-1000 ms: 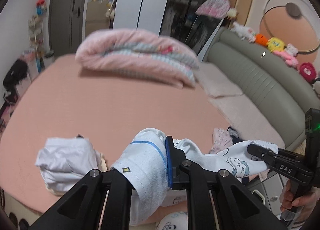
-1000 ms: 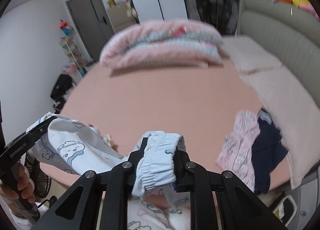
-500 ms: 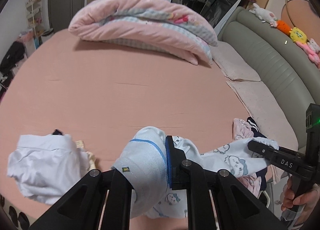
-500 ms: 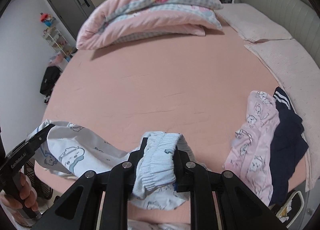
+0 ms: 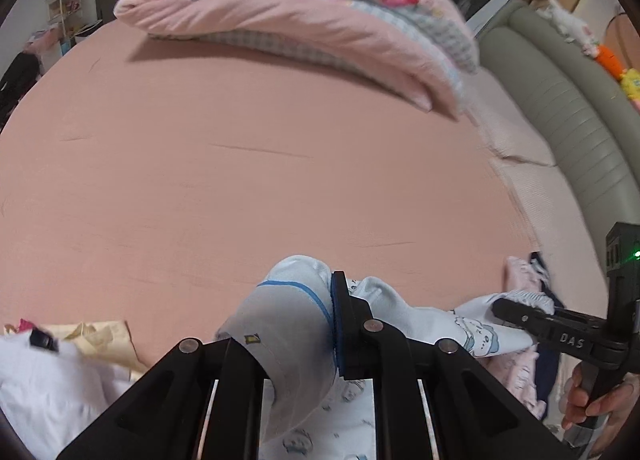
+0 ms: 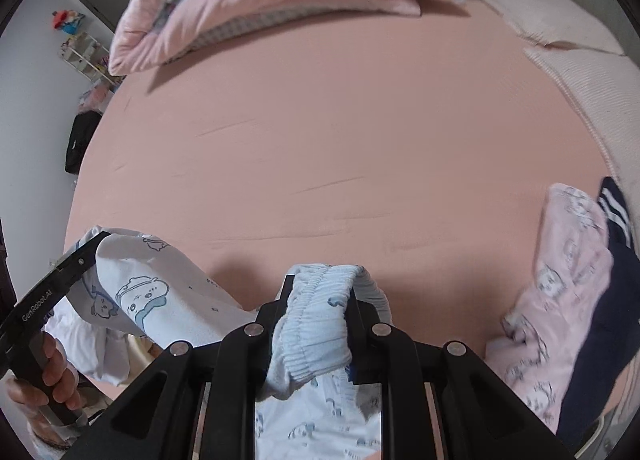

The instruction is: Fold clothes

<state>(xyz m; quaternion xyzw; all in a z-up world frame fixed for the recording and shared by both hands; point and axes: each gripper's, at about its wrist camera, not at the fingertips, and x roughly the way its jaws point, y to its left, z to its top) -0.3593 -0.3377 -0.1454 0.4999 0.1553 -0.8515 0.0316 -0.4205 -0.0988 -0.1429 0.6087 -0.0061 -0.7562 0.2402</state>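
The light blue printed pajama pants [image 6: 160,300] hang stretched between both grippers above the near edge of the pink bed [image 6: 340,132]. The right gripper [image 6: 320,300] clamps the elastic waistband, and the left gripper [image 5: 304,312] clamps another bunched part of it. Pink pajamas [image 6: 560,292] lie just beside on the right.

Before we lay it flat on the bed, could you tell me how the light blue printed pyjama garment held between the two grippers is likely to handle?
The pyjama garment is probably floppy: it sags between the left gripper and right gripper. It looks thin and light, bunching easily in the jaws. The gathered waistband may stretch, so expect it to drape and wrinkle on the bed.
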